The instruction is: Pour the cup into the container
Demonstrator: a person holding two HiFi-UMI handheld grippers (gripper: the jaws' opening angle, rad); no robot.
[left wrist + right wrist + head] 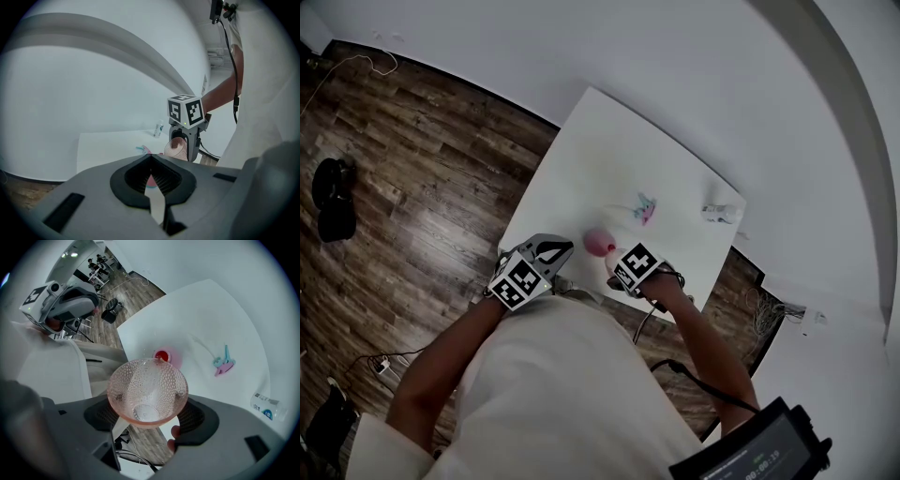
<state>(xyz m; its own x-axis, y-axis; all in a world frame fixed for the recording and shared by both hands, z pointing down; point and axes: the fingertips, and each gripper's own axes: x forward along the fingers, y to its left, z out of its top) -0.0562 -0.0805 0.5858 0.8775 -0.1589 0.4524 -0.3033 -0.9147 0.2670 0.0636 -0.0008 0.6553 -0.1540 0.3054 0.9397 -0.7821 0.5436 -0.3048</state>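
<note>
My right gripper (147,417) is shut on a pink dimpled glass cup (147,392), gripping it by its sides. The cup is tipped steeply down, its rim hanging just over a small pink container (162,356) with red liquid in it. That container (598,242) stands on the white table (609,159) near its front edge. From the left gripper view I see the tilted cup (177,147) under the right gripper's marker cube (186,111). My left gripper (151,158) is shut on nothing and hovers just left of the container, also seen as the left gripper (555,249) in the head view.
A pink and teal clip-like object (224,364) lies on the table beyond the container. A small clear bottle (719,214) lies at the far right edge. Wood floor (422,169) surrounds the table, and a cable (694,380) hangs from my right arm.
</note>
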